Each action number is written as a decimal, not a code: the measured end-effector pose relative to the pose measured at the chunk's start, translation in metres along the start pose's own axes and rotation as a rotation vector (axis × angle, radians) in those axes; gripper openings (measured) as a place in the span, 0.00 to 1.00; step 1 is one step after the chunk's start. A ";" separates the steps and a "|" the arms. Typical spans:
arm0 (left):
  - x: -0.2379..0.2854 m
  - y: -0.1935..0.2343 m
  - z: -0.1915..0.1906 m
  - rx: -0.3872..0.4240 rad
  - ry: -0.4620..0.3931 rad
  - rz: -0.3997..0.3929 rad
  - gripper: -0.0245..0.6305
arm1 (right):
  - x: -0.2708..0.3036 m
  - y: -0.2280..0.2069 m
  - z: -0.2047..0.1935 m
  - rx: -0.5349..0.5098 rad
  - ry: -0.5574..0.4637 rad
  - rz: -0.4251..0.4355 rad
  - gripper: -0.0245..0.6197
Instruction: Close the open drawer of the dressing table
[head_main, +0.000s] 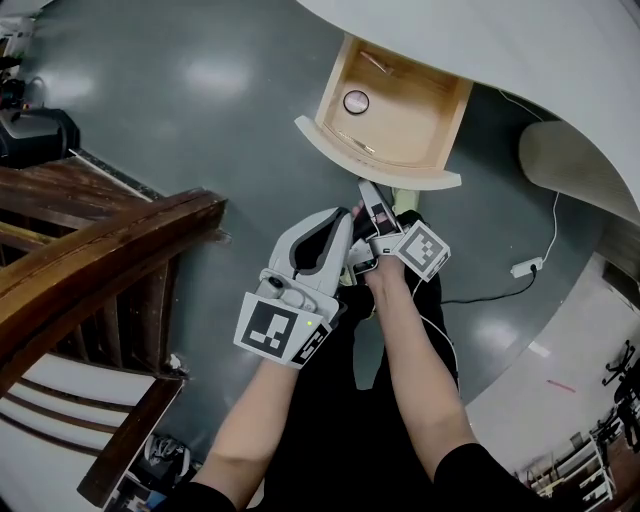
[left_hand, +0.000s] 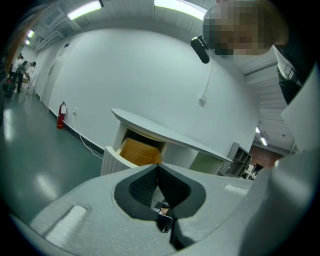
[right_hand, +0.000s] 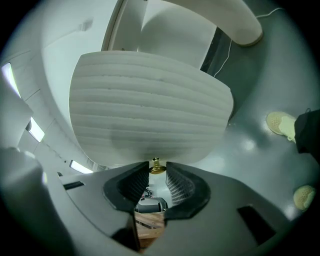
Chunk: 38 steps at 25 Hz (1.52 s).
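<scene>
The dressing table (head_main: 520, 60) has its drawer (head_main: 375, 160) pulled well out from under the curved white top. The wooden inside is fully in sight, so nothing of the closing is done yet. The whole push remains.

The right gripper (right_hand: 158, 176) is lined up on the drawer's ribbed white front. Its jaws stand apart and grip nothing, and the small brass knob (right_hand: 156, 166) on that front sits just ahead of the tips, in line with the gap, with neither pad pressing on it.

The left gripper (left_hand: 158, 172) hangs beside it, a little further from the front, with its pads closed together and nothing between them.

A small round thing (head_main: 356, 101) lies inside the drawer near its left wall. By my reading, the next step is a push on the front or a pinch on the knob.
</scene>
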<state>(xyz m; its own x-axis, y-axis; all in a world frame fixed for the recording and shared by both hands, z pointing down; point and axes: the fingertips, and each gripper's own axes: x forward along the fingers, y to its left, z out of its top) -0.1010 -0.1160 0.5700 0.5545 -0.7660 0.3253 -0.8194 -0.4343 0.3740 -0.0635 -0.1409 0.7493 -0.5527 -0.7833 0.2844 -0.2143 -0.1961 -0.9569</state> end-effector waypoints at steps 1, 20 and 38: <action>0.003 0.000 0.000 -0.001 -0.001 -0.002 0.05 | 0.001 0.000 0.005 -0.020 0.002 -0.002 0.22; 0.084 0.009 0.038 -0.008 -0.042 -0.010 0.05 | 0.074 0.029 0.102 -0.043 -0.017 0.077 0.22; 0.138 0.012 0.054 -0.001 -0.056 -0.026 0.05 | 0.115 0.040 0.165 0.051 -0.104 0.166 0.22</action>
<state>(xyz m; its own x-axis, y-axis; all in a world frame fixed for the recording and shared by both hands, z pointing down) -0.0424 -0.2521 0.5727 0.5667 -0.7798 0.2660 -0.8046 -0.4541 0.3826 -0.0023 -0.3362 0.7343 -0.4900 -0.8638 0.1173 -0.0846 -0.0868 -0.9926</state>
